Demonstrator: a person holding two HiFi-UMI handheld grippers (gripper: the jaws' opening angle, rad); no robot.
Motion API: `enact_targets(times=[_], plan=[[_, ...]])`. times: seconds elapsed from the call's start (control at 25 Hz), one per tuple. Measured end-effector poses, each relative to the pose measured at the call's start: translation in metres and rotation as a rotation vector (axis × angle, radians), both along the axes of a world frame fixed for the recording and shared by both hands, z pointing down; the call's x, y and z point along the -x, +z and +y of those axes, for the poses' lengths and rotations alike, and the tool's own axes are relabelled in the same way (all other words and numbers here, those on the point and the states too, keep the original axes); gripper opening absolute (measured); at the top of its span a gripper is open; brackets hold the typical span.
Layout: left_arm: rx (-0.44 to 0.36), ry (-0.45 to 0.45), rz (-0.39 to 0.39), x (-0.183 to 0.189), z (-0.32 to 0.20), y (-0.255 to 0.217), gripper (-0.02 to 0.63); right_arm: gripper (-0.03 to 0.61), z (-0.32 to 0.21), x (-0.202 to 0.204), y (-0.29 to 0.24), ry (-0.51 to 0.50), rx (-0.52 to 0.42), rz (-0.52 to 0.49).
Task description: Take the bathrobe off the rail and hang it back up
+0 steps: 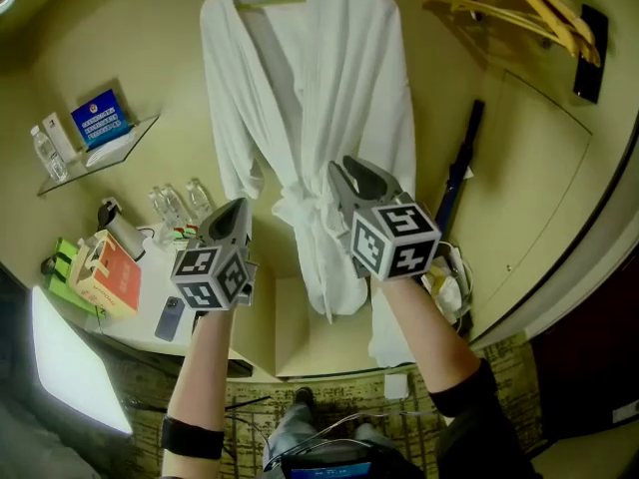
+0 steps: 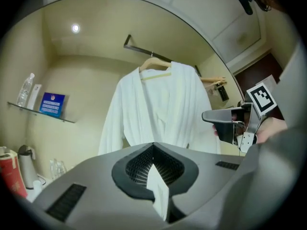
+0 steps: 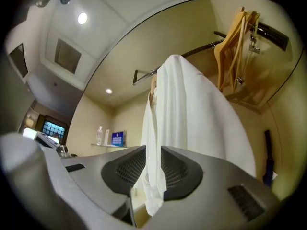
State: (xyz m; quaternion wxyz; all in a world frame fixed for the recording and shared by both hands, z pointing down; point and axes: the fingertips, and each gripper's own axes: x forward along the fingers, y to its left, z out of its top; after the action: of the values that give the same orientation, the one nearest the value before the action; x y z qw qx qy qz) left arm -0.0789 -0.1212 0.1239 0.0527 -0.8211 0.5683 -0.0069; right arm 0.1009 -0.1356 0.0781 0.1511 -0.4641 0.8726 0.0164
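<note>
Head view: the white bathrobe (image 1: 319, 98) hangs full length on a wooden hanger (image 1: 270, 1) at the far wall, its belt knotted at the waist. The left gripper (image 1: 237, 208) is held just left of the robe and clear of it. The right gripper (image 1: 349, 173) points at the robe's waist, its tip overlapping the cloth. At the left a bench (image 1: 150, 302) carries an orange box (image 1: 105, 272), a phone (image 1: 170, 317) and water bottles (image 1: 180, 205). Spare hangers (image 1: 519, 3) hang at the upper right.

Left gripper view: the fingers (image 2: 134, 164) are pressed together and hold none of the robe. A thin white sliver sits at their seam; I cannot tell what it is. Beyond them the robe hangs from the rail (image 2: 144, 49), with the right gripper in front of its right side.

Right gripper view: the fingers (image 3: 180, 169) stand slightly apart. A strip of the robe shows in the gap, and the pads do not visibly press on it.
</note>
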Motion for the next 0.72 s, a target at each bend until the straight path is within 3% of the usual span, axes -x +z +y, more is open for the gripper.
enact_targets(times=[0.24,0.48,0.72], plan=[[0.110,-0.008,-0.033,0.020,0.030,0.066,0.000,0.081,0.020,-0.024,0.105,0.086,0.132,0.157],[0.186,0.014,-0.032,0.051,0.056,0.123,0.000,0.061,0.041,-0.038,0.204,0.171,0.311,0.196],[0.252,0.072,-0.096,0.059,0.087,0.174,0.000,0.055,0.083,-0.031,0.277,0.216,0.439,0.240]])
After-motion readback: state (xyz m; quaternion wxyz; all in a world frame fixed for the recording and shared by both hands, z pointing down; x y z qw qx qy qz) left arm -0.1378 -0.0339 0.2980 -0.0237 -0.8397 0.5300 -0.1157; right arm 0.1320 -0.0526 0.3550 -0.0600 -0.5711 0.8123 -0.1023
